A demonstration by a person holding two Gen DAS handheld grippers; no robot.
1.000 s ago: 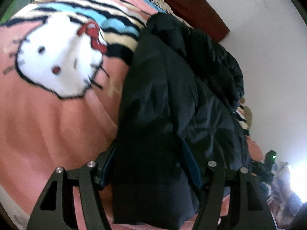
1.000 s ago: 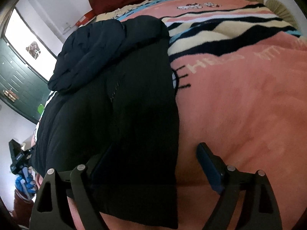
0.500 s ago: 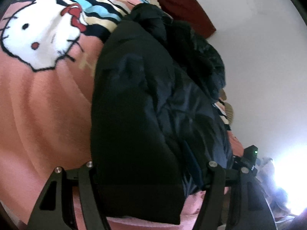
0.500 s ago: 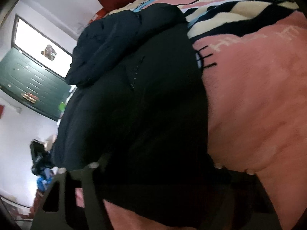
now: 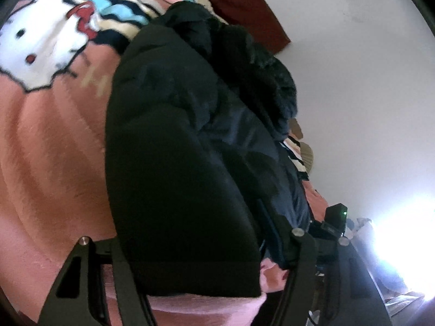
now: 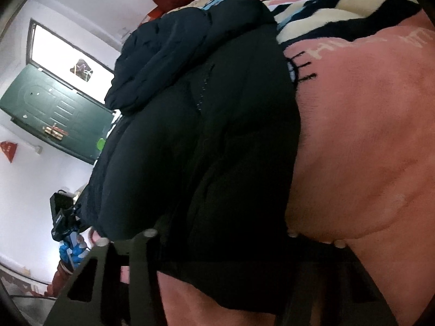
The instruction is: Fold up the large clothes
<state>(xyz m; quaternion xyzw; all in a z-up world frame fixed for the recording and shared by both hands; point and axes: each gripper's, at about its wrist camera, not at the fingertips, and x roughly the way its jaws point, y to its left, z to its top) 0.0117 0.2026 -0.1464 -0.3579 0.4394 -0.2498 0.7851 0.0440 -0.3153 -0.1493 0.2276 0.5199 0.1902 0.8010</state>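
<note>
Nearest, the left gripper (image 5: 201, 247) has been closing its jaws around the near hem of a black padded jacket (image 5: 176, 146); whether its pads press the cloth yet cannot be told. The right gripper (image 6: 217, 241) has likewise been closing on the same hem, its fingers buried in fabric, apparently clamping it. The jacket lies lengthwise on a pink cartoon-cat blanket (image 5: 49, 149) covering the bed, its hood (image 6: 163, 54) bunched at the far end. Beyond stands a dark red headboard (image 5: 244, 8). The step looks like gripping the hem; next, both grippers should probably lift together and carry it toward the hood.
</note>
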